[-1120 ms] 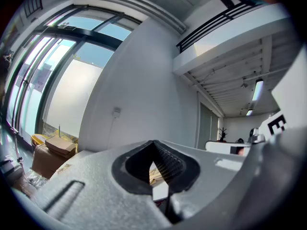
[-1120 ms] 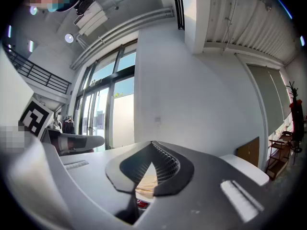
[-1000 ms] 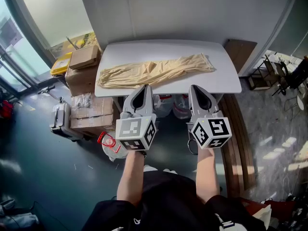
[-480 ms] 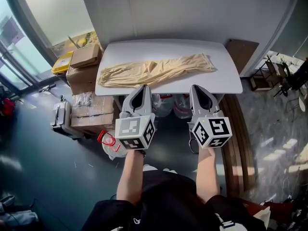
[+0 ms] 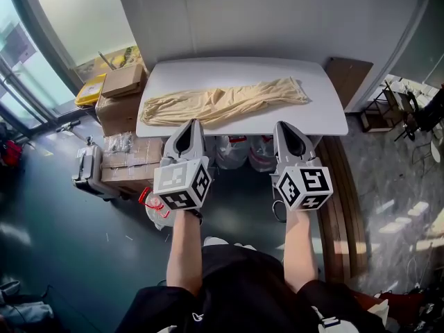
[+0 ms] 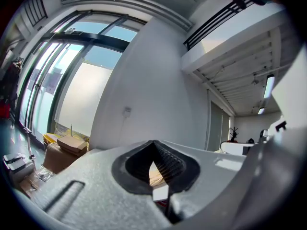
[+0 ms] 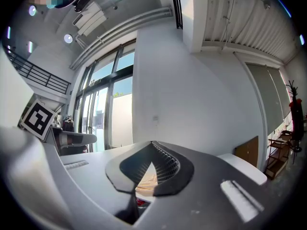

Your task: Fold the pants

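Cream-coloured pants (image 5: 222, 101) lie stretched lengthwise across a white table (image 5: 319, 116), crumpled, the waist end at the right. Both grippers hover in front of the table's near edge, short of the cloth. My left gripper (image 5: 189, 125) is shut and empty, below the pants' left half. My right gripper (image 5: 285, 126) is shut and empty too, below the right half. In the left gripper view a sliver of the pants (image 6: 154, 173) shows through the closed jaws. The right gripper view likewise shows a strip of the pants (image 7: 146, 180).
Cardboard boxes (image 5: 119, 96) are stacked left of the table, with a grey suitcase (image 5: 88, 174) beside them. Plastic bags (image 5: 239, 151) sit under the table. A brown panel (image 5: 347, 75) leans at the table's right end; wooden boards (image 5: 341, 200) lie on the floor there.
My left gripper has shifted a little to the left and turned slightly. The right gripper and the pants have stayed put.
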Available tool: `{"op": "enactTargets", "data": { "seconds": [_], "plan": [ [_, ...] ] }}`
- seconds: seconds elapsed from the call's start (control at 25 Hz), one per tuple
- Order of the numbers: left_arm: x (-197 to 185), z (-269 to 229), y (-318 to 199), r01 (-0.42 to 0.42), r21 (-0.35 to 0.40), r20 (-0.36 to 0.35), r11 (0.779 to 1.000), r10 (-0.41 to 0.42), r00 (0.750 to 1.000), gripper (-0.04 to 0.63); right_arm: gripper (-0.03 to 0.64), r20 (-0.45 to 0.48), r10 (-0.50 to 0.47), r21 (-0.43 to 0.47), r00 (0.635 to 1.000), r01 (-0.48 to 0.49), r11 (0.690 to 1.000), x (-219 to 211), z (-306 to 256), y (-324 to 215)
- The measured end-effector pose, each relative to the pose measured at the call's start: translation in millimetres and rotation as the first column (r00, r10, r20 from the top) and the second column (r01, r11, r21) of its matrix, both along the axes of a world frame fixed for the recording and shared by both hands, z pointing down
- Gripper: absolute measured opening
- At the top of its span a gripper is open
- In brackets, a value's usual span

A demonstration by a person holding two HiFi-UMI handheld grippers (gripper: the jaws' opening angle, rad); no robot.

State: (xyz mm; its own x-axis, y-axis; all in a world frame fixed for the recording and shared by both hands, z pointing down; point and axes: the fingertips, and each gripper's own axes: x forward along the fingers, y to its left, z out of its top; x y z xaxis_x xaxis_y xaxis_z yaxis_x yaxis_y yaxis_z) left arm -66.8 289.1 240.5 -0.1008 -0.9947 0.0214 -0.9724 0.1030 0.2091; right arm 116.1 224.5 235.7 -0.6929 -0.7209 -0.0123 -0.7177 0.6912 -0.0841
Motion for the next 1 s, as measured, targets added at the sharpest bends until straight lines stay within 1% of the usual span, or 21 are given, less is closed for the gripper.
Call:
{"op": "enactTargets", "data": {
  "seconds": [0.12,0.32,0.44,0.6,0.8,0.88,1.0],
  "plan": [
    [5,3,4,0.01,0.005,-0.001,1.0,-0.01,1.0,0.003,0.005,-0.015,-0.003,-0.002,1.0,0.003,1.0,5,5,1],
    [25,4,10,0.003,0.039,0.017,0.999,-0.004,1.0,0.003,0.005,-0.04,-0.03,0.01,0.999,0.03,0.999,15,14,11],
    [33,4,5,-0.009,0.041,0.027,0.999,0.008,1.0,0.003,0.005,-0.055,-0.035,0.022,0.998,0.036,0.999,19,17,11],
    [40,5,-4,-0.022,0.039,0.031,0.999,0.021,0.999,0.003,0.005,-0.06,-0.019,0.02,0.998,0.021,1.0,29,22,3],
    [28,8,-21,-0.024,0.034,0.034,0.999,0.023,0.999,0.003,0.005,-0.046,0.007,0.003,0.999,-0.007,1.0,26,32,-19],
    [23,11,-33,-0.034,0.036,0.036,0.999,0.032,0.999,0.003,0.005,-0.037,0.015,0.013,0.999,-0.015,1.0,20,35,-31],
    [9,22,-56,-0.034,0.019,0.026,0.999,0.034,0.999,0.003,0.005,-0.06,0.007,0.036,0.998,-0.005,0.999,4,36,-52]
  ]
}}
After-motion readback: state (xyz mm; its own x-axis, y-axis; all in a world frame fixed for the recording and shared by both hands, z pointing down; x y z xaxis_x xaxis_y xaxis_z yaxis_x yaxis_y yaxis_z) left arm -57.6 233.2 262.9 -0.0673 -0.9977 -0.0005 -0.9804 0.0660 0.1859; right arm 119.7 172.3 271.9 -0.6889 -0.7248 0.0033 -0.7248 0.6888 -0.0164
